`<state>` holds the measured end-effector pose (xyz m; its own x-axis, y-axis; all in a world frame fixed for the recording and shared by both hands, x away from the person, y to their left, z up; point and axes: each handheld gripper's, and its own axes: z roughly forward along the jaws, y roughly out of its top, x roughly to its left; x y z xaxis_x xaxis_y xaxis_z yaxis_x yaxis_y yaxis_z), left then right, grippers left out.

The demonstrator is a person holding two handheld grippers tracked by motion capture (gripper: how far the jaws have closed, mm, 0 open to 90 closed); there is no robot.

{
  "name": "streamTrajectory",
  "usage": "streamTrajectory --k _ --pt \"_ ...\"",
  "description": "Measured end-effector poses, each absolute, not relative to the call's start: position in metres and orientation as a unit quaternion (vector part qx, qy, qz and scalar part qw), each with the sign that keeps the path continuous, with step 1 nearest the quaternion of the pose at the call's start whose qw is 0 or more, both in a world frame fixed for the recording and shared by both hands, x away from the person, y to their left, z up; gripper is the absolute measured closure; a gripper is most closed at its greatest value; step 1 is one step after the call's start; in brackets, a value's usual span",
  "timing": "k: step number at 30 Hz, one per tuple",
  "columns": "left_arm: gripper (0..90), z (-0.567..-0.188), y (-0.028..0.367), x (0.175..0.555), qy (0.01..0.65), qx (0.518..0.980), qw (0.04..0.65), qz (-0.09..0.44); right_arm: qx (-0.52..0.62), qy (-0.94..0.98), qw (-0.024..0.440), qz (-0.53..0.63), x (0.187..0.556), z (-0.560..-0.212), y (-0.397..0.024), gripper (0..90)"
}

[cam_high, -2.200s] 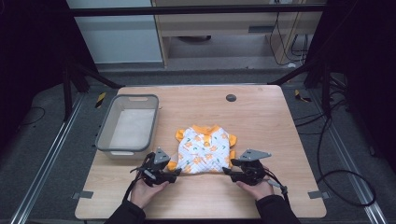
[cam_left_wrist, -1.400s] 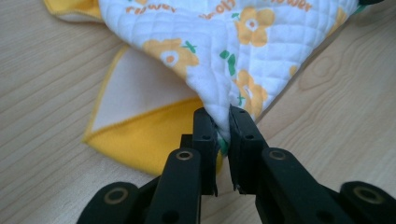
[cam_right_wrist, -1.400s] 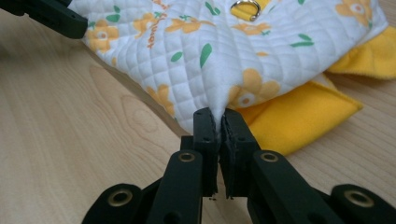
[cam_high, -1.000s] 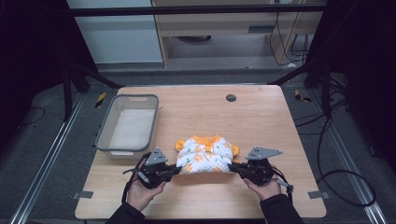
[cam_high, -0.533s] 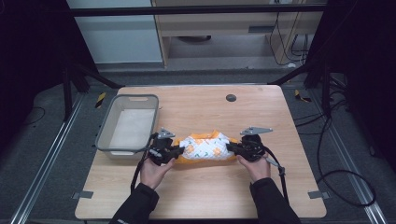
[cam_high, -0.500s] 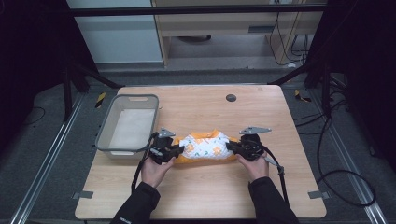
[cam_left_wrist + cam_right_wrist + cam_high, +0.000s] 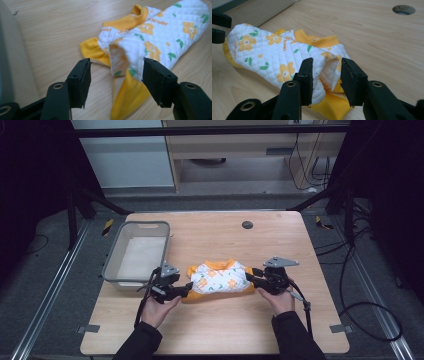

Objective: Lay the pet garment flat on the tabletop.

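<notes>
The light wooden desk point(image 7: 215, 330) fills the middle of the high view, with a grey plastic basket point(image 7: 137, 254) at its left and a small round hole point(image 7: 247, 224) near the upper edge. At the centre lies a folded white quilted baby garment with orange flowers, green leaves and orange trim point(image 7: 220, 279); orange lettering runs along it, too small and skewed to read. The left gripper point(image 7: 186, 289) sits at the garment's left end, its fingers point(image 7: 80, 81) released and just opened wide, the cloth's folded corner between them, not pressed. The right gripper point(image 7: 251, 279) sits at the right end, its fingers point(image 7: 305, 80) also just opened, spread apart around the folded edge without pinching it.
</notes>
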<state>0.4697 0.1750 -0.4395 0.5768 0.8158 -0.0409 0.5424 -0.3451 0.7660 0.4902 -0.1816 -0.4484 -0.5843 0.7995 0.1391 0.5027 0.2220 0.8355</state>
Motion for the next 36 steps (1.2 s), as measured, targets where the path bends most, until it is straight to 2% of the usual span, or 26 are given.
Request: streamTrajectory --k 10,15,30,33,36 --pt "38.0 -0.464 0.199 0.426 0.408 0.816 0.378 0.156 0.392 0.783 0.157 0.456 0.45 -0.461 -0.206 53.6" --pt "39.7 -0.476 0.209 0.417 0.407 0.824 0.364 0.153 0.381 0.796 0.147 0.448 0.439 -0.473 -0.207 52.6" --pt "41.1 -0.491 0.173 0.419 0.348 0.859 0.327 0.184 0.347 0.831 0.15 0.408 0.444 -0.496 -0.186 49.2" --pt "41.8 -0.493 0.169 0.422 0.345 0.861 0.323 0.186 0.338 0.839 0.159 0.396 0.446 -0.499 -0.179 50.3" --pt "44.5 -0.495 0.166 0.424 0.34 0.863 0.322 0.188 0.333 0.841 0.171 0.391 0.448 -0.498 -0.176 60.0"
